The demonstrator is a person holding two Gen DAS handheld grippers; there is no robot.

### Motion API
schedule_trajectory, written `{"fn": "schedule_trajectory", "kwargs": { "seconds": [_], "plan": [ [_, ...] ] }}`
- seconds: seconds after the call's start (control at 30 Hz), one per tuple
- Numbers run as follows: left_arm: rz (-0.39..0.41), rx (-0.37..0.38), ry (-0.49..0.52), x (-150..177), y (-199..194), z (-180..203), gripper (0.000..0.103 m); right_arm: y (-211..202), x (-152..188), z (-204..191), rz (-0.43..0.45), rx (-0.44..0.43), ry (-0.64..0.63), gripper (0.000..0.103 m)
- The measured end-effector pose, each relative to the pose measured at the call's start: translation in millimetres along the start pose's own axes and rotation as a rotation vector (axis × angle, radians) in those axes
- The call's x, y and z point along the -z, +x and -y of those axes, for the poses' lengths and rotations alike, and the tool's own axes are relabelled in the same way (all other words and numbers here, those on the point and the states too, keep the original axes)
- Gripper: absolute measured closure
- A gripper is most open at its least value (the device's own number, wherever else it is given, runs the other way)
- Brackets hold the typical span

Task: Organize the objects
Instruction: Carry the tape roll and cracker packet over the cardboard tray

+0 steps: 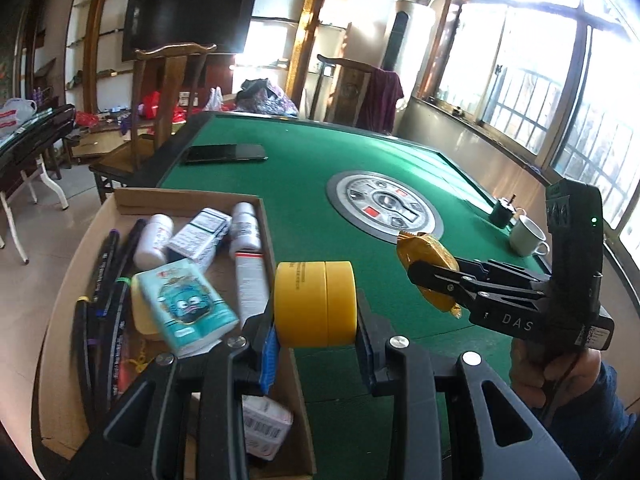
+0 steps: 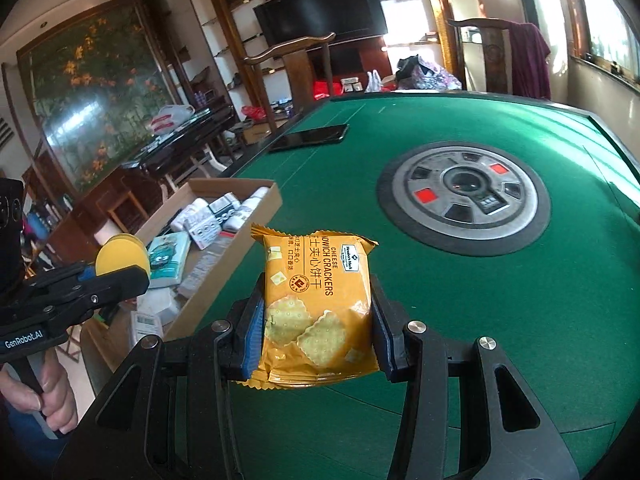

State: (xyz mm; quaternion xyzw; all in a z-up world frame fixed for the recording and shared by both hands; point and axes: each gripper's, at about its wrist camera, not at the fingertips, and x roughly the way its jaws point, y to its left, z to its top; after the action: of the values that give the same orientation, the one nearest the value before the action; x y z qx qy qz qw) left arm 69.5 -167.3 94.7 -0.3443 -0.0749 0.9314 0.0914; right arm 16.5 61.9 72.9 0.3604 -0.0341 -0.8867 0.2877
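Left tool (image 1: 316, 340): clenched on the yellow tape roll (image 1: 315, 304), lower centre, at the cardboard box (image 1: 276, 240) edge.
Right tool (image 2: 318, 340): grasping the cracker packet (image 2: 316, 308) by its side edges, lower centre, above the green table (image 2: 480, 300).
Tape roll: likely light, stiff; its flat faces suit the grip.
Packet: likely light, slippery film, brittle crackers; squeeze gently.

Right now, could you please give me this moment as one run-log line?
left gripper: shut on yellow tape roll | right gripper: shut on cracker packet | cardboard box: partly filled
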Motion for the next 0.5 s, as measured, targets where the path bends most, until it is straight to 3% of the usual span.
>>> {"fn": "schedule_trajectory", "kwargs": {
  "seconds": [0.17,0.5],
  "plan": [
    [0.026,-0.105,-0.023,11.7,-6.1,-28.2,0.071,21.6,-10.8,-42.4,-0.038,-0.035,-0.064,0.058],
    [0.030,-0.194,-0.072,29.2,0.3,-66.6,0.071,67.3,-37.7,-98.3,-0.109,-0.082,-0.122,0.058]
  ]
}}
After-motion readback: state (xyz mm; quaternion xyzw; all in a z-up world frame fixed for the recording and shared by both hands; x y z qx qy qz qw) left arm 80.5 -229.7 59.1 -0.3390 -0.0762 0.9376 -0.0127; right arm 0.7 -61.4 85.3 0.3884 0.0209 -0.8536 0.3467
